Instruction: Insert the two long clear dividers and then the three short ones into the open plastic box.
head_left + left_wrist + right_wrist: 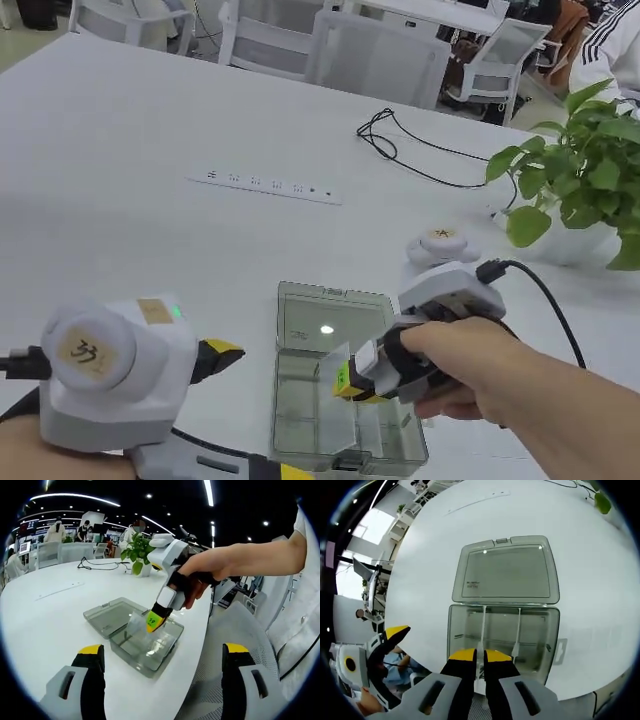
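The open clear plastic box has its lid [330,318] lying flat and its base [385,445] nearest me. My right gripper [346,382] reaches down into the base, shut on a clear divider [338,400] that stands upright there. In the right gripper view the shut gripper [480,655] pinches the top edge of that divider [482,625]; another thin divider [518,630] stands beside it in the base [465,625]. My left gripper [255,410] hovers open at the box's left, holding nothing. Its own view shows that gripper [162,652] spread wide, facing the box [107,615] and the right gripper [153,624].
A white power strip [265,186] lies mid-table and a black cable [400,140] loops behind it. A potted plant [580,180] and a small white round object [440,242] sit at the right. Chairs [370,55] line the table's far edge.
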Tool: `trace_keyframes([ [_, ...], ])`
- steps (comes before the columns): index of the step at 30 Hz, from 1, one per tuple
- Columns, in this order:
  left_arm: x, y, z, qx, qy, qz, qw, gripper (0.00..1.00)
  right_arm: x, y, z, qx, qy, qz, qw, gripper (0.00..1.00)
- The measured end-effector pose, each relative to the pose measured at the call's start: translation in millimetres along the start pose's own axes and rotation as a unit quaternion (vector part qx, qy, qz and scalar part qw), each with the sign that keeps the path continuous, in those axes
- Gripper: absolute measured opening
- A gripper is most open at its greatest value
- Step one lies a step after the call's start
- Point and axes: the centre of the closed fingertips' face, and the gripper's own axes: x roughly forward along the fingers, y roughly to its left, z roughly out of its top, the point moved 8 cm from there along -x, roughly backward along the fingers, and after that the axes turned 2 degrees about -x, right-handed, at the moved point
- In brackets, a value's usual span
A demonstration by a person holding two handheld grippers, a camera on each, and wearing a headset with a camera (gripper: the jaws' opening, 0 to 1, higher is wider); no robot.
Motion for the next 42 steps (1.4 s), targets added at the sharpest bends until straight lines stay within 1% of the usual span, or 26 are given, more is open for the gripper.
trace_keyframes([
  [8,0.0,0.4,-0.8,-0.004,-0.001,0.000,1.0000,1.00,2.0,-0.7,1.2,-0.009,0.001,-0.005,0.9999,0.07],
  [11,0.3,0.4,-0.8,-0.005,-0.001,0.000,1.0000,1.00,2.6,2.9,2.5,-0.035,0.003,-0.020,0.9992,0.07],
  [12,0.4,0.7,-0.9,-0.006,-0.001,0.000,1.0000,1.00,3.0,4.5,3.0,-0.052,0.005,-0.029,0.9982,0.07],
  [17,0.2,0.8,-1.3,-0.007,0.000,0.001,1.0000,1.00,5.5,9.9,2.8,-0.079,0.011,-0.046,0.9957,0.07],
  [23,-0.3,0.4,-2.0,-0.009,0.000,0.003,1.0000,0.99,7.8,15.8,3.2,-0.115,0.014,-0.063,0.9912,0.07],
  [27,-0.7,0.3,-2.3,-0.009,-0.001,0.003,0.9999,1.00,10.6,16.1,4.8,-0.124,0.016,-0.065,0.9901,0.07],
  [33,-1.6,0.6,-3.0,-0.011,-0.001,0.005,0.9999,1.00,15.2,14.5,4.2,-0.114,0.015,-0.056,0.9918,0.08],
  [38,-1.7,0.9,-2.7,-0.011,-0.002,0.006,0.9999,1.00,24.3,13.2,0.3,-0.120,0.009,-0.058,0.9910,0.08],
  [42,-2.2,1.8,-2.7,-0.011,-0.002,0.007,0.9999,1.00,28.6,11.3,0.3,-0.119,0.005,-0.056,0.9913,0.09],
])
